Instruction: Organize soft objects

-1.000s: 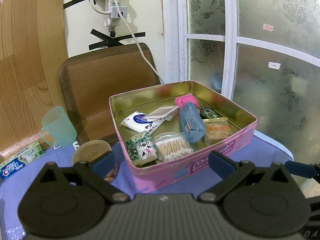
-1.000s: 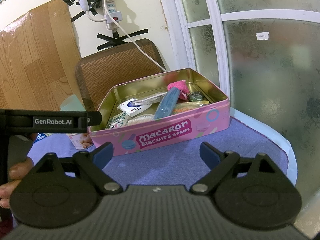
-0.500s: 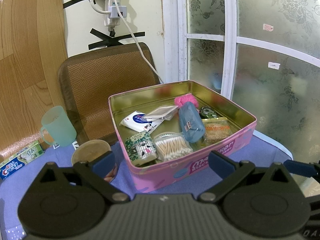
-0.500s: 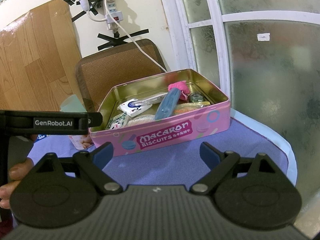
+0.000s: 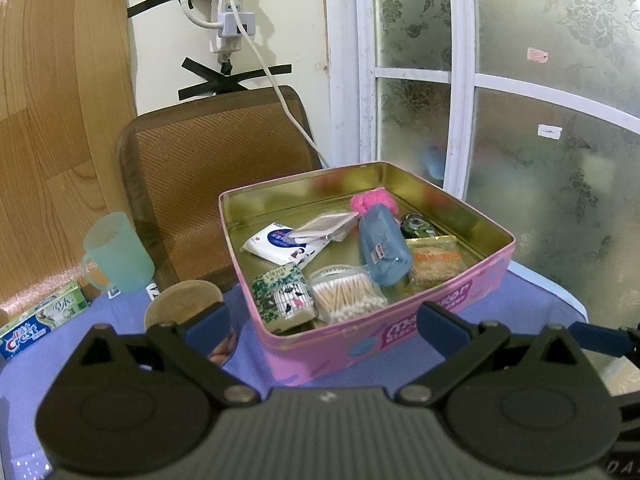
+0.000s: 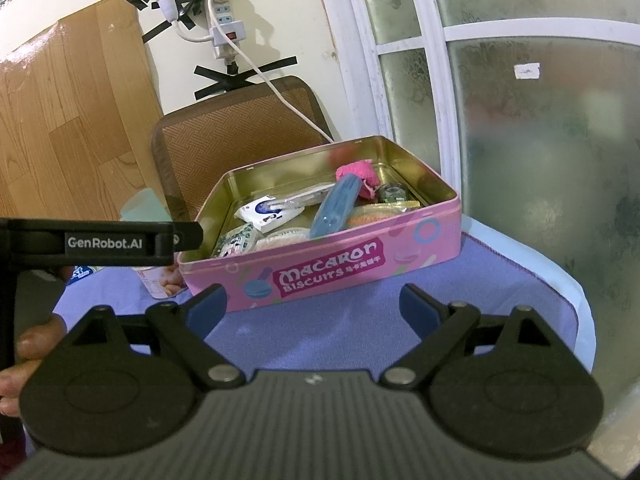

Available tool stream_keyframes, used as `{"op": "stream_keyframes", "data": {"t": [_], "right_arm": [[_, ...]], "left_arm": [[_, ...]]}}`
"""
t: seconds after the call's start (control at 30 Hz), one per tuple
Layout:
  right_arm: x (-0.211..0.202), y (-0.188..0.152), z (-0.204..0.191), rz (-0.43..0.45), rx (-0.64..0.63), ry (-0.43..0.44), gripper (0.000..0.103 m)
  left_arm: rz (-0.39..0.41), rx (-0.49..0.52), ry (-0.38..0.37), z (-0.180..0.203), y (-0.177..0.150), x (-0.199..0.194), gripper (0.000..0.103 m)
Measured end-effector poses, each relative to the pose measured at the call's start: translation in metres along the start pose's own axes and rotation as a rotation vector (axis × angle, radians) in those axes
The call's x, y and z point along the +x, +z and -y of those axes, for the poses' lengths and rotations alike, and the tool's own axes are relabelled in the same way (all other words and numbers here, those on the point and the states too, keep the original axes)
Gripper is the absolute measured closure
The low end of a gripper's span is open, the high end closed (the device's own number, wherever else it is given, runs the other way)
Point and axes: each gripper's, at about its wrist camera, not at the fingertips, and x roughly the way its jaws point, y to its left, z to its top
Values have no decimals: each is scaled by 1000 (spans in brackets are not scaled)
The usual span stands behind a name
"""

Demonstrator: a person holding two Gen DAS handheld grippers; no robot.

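Observation:
A pink "Macaron Biscuits" tin stands open on the purple cloth. Inside lie a blue soft pouch, a pink fluffy item, a white tissue pack, cotton swabs, a green patterned pack, an orange snack packet and a clear sachet. My left gripper is open and empty just before the tin's near wall. My right gripper is open and empty, a little in front of the tin.
A round can stands left of the tin, with a teal cup and a Crest toothpaste box further left. A brown chair back rises behind the table. The table edge curves at the right by the glass door.

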Motion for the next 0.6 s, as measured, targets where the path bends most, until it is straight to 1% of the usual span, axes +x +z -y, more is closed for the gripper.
{"op": "stream_keyframes", "data": {"t": [0.6], "right_arm": [[0,1,0,-2,2,0,8]], "left_arm": [[3,0,-4,0,0,-1,0]]}}
